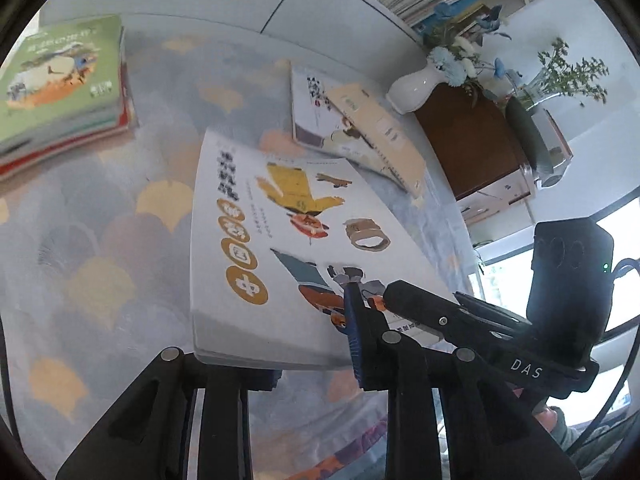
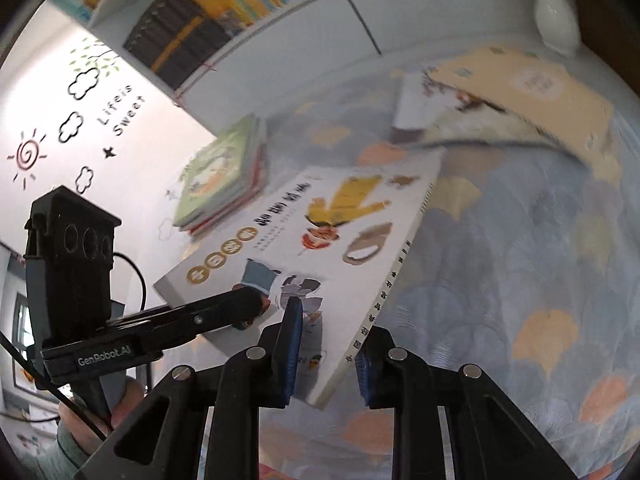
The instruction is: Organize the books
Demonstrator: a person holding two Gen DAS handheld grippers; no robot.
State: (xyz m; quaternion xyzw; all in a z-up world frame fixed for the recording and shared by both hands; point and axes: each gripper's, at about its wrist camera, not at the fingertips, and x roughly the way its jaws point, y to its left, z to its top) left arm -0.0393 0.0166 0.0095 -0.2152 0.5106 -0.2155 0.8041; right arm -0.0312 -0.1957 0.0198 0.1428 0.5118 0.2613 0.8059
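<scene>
A: The white picture book (image 1: 280,248) sits mid-frame, tilted off the cloth (image 1: 100,240), both claws clamped on its near edge.

B: Risk?

A: Right gripper (image 2: 326,344) bites only the corner; left gripper (image 1: 280,360) could lose it.

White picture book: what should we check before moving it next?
1. Left gripper clamped on white picture book: ok.
2. Right gripper clamped on it: ok.
3. Near edge up off the tablecloth: ok.
4. Far corner clear of tan spiral notebook: cannot tell.
5. Top of green-topped book stack free: ok.
</scene>
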